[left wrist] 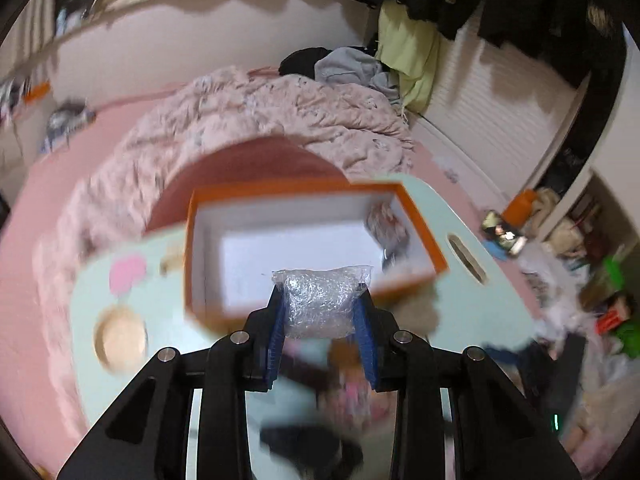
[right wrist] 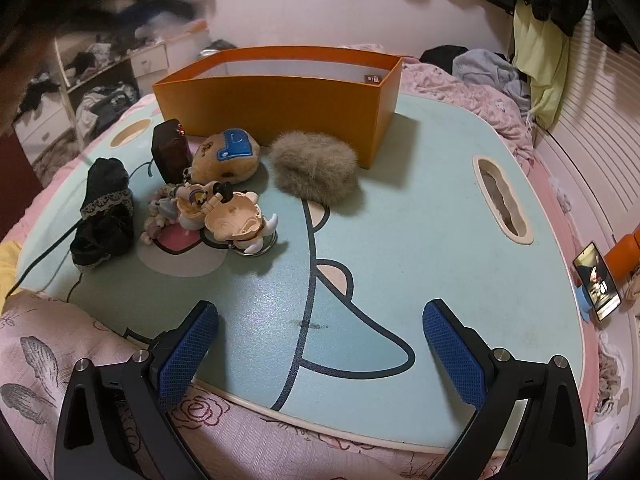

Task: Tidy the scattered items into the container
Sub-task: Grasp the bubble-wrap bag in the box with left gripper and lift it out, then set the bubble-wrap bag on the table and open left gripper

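Note:
My left gripper [left wrist: 323,300] is shut on a clear bubble-wrap packet [left wrist: 324,300] and holds it above the near rim of the orange box [left wrist: 420,224], which is white inside with a small item in its right corner. The view is blurred. My right gripper [right wrist: 320,344] is open and empty low over the near edge of the light-blue lap table [right wrist: 420,240]. The orange box [right wrist: 280,100] stands at the table's back. In front of it lie a grey fur ball [right wrist: 316,168], a tan plush [right wrist: 226,156], a dark red case [right wrist: 171,152], toy figures [right wrist: 224,216] and black lace cloth [right wrist: 104,212].
The table rests on a bed with a pink floral quilt [right wrist: 60,360]. A phone [right wrist: 598,280] stands propped at the right. Clothes pile at the bed's far end [right wrist: 480,64]. Shelves with clutter [right wrist: 80,92] stand at the left. A black cable [right wrist: 40,260] trails off the table's left.

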The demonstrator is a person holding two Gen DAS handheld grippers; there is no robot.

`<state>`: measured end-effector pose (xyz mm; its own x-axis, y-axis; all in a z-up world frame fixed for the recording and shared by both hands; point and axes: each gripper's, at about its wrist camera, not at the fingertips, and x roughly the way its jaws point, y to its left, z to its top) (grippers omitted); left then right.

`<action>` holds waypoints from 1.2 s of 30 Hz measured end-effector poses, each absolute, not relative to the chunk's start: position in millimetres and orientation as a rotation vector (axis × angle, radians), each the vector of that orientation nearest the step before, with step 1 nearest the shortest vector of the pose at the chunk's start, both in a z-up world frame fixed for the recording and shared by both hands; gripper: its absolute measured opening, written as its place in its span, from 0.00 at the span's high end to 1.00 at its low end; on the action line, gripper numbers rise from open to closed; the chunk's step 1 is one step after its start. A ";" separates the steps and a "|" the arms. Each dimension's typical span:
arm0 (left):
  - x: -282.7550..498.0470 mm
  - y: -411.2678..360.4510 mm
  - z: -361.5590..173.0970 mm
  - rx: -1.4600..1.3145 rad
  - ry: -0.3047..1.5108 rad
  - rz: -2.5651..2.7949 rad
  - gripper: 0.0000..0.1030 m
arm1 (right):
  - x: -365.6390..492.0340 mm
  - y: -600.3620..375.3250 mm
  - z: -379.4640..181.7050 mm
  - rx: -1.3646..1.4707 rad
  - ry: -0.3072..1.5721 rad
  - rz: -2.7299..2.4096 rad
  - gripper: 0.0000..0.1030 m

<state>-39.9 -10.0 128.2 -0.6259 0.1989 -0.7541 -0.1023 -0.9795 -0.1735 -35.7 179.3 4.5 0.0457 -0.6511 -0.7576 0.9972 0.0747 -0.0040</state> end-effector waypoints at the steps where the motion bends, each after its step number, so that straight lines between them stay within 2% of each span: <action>1: -30.2 -19.2 119.6 -1.286 -0.189 2.705 0.68 | -35.6 179.4 4.5 0.637 0.692 -1.397 0.00; 4: -13.9 -38.6 84.6 -1.404 -0.152 2.788 0.68 | -35.6 179.4 4.4 0.631 0.697 -1.388 0.00; 8: -12.5 -50.2 51.2 -1.421 -0.351 2.715 0.68 | -35.8 179.5 4.2 0.631 0.698 -1.388 0.00; 12: -18.0 -43.4 36.0 -1.377 -0.445 2.688 0.67 | -35.9 179.9 4.5 0.631 0.698 -1.388 0.00; 14: -16.7 -41.6 31.4 -1.356 -0.507 2.665 0.63 | -36.1 179.9 4.4 0.631 0.698 -1.388 0.00; 16: -13.1 -43.9 28.2 -1.341 -0.559 2.684 0.46 | -36.0 180.0 4.3 0.630 0.698 -1.388 0.00; 18: -5.1 -48.6 27.6 -1.306 -0.604 2.739 0.41 | -36.0 180.1 4.3 0.630 0.698 -1.388 0.00; 22: 17.0 -66.8 24.5 -1.132 -0.791 2.776 0.34 | -36.3 180.1 4.2 0.630 0.698 -1.388 0.00; 25: 25.8 -78.1 14.3 -1.086 -0.908 2.749 0.34 | -36.3 180.1 4.2 0.630 0.699 -1.388 0.00; 32: 24.1 -72.9 12.1 -1.064 -0.904 2.751 0.32 | -35.7 181.0 4.3 0.629 0.700 -1.388 0.00; 36: 24.1 -73.1 11.1 -1.053 -0.899 2.741 0.28 | -35.6 180.9 4.2 0.629 0.700 -1.388 0.00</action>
<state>24.1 -73.1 11.1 -0.7626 0.2632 -0.5910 0.1381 -0.8263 -0.5461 -35.6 180.9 4.2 0.0493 -0.6497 -0.7586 0.9962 0.0864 -0.0092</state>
